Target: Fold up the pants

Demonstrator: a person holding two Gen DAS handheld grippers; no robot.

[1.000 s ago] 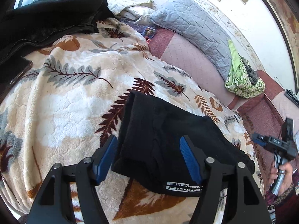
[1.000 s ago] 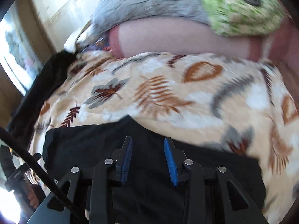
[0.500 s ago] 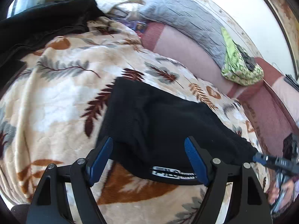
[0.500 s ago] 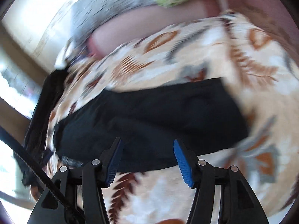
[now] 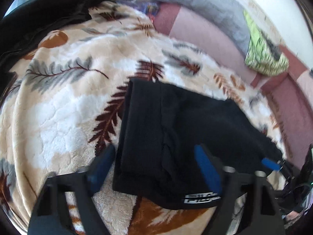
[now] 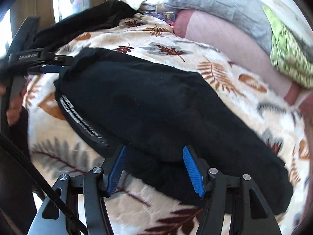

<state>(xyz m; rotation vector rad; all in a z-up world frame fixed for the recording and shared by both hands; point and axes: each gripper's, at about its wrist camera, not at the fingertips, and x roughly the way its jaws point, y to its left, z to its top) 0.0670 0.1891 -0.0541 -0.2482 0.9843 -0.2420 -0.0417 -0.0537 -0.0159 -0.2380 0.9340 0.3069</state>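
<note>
The black pants [image 5: 176,133] lie folded in a thick bundle on the leaf-print blanket [image 5: 64,101], the lettered waistband [image 5: 201,197] along the near edge. My left gripper [image 5: 156,168] is open, its jaws straddling the near left part of the bundle without pinching it. In the right wrist view the pants [image 6: 148,105] stretch from upper left to lower right. My right gripper [image 6: 154,168] is open over their near edge. The left gripper [image 6: 49,66] shows there at the pants' far left end, the right gripper [image 5: 272,164] shows at the right of the left wrist view.
A heap of black clothing [image 5: 43,17] lies at the far left of the bed. A grey quilted pillow [image 5: 205,5] and a green patterned bundle [image 5: 264,54] rest on the pink sheet [image 5: 211,39] at the back. A wall stands behind them.
Both grippers have opened wider and hover by the bundle. The right gripper swung back from the far side to the near edge. The pants lie as before.
</note>
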